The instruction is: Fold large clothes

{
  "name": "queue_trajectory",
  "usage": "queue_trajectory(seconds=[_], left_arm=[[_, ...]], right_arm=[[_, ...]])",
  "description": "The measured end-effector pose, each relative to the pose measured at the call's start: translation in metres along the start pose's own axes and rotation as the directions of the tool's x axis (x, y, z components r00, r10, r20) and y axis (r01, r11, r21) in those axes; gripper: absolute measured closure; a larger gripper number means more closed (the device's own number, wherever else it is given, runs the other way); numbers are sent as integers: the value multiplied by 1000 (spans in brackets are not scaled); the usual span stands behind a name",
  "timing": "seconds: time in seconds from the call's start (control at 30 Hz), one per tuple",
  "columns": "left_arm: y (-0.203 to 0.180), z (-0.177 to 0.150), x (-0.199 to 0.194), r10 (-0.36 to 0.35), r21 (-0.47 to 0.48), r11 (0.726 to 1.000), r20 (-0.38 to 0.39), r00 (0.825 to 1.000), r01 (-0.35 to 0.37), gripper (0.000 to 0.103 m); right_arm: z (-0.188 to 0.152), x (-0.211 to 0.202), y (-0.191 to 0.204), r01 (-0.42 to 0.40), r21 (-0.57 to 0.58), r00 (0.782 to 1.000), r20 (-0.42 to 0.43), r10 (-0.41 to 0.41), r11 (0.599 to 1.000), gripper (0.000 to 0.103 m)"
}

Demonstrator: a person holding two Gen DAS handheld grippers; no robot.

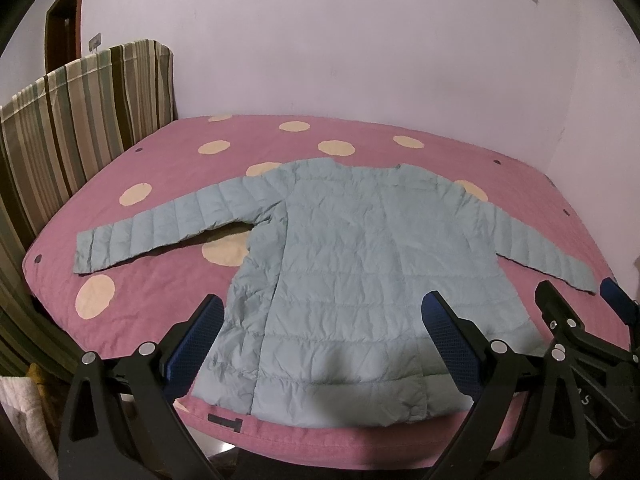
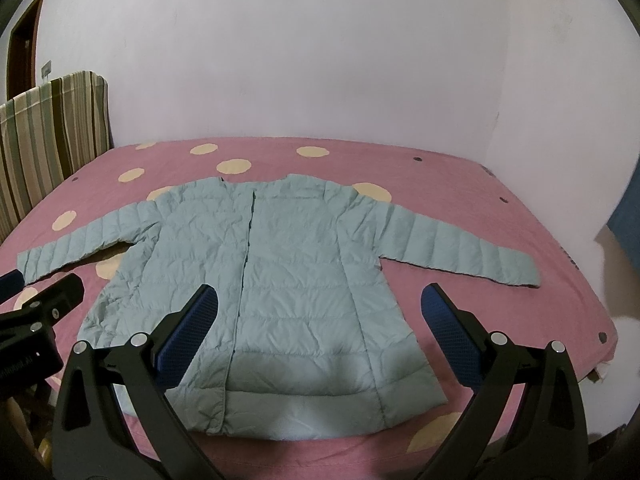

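A light blue quilted jacket (image 1: 352, 264) lies flat and front up on the pink bed, both sleeves spread out to the sides; it also shows in the right wrist view (image 2: 280, 280). My left gripper (image 1: 324, 320) is open and empty, held above the jacket's hem near the bed's front edge. My right gripper (image 2: 320, 316) is open and empty, also above the hem, to the right of the left one. The right gripper shows at the right edge of the left wrist view (image 1: 576, 300). The left gripper shows at the left edge of the right wrist view (image 2: 36, 284).
The bed has a pink cover with cream dots (image 1: 168, 280), also seen in the right wrist view (image 2: 460, 184). A striped headboard cover (image 1: 68, 128) stands at the left. A white wall runs behind and to the right. A brown door (image 1: 64, 20) is at far left.
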State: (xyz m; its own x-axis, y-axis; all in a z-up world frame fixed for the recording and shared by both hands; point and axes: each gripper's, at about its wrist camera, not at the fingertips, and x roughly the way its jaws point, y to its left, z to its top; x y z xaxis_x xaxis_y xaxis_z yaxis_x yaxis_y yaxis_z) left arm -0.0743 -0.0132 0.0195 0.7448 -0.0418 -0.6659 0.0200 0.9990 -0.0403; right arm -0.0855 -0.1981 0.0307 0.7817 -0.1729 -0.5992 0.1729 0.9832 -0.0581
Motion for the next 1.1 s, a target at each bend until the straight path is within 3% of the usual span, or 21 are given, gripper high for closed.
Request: queue_trajectory(seconds=[0.47, 0.73, 0.97, 1.07, 1.1], left_arm=[[4, 15, 46, -9, 5, 1000, -89, 996, 10, 5], [32, 25, 99, 6, -44, 999, -153, 988, -13, 5], [98, 28, 154, 118, -157, 975, -221, 968, -154, 5], [132, 27, 172, 185, -211, 948, -239, 953, -237, 5], [143, 26, 178, 202, -231, 937, -250, 947, -261, 5]], right_arm=[[-2, 33, -10, -24, 8, 997, -69, 24, 1000, 2], [-4, 83, -43, -46, 130, 989, -130, 63, 990, 2], [-7, 130, -109, -27, 329, 985, -152, 81, 944, 3], [-10, 152, -149, -22, 439, 983, -155, 100, 898, 23], [-11, 158, -159, -9, 462, 981, -166, 96, 887, 25]])
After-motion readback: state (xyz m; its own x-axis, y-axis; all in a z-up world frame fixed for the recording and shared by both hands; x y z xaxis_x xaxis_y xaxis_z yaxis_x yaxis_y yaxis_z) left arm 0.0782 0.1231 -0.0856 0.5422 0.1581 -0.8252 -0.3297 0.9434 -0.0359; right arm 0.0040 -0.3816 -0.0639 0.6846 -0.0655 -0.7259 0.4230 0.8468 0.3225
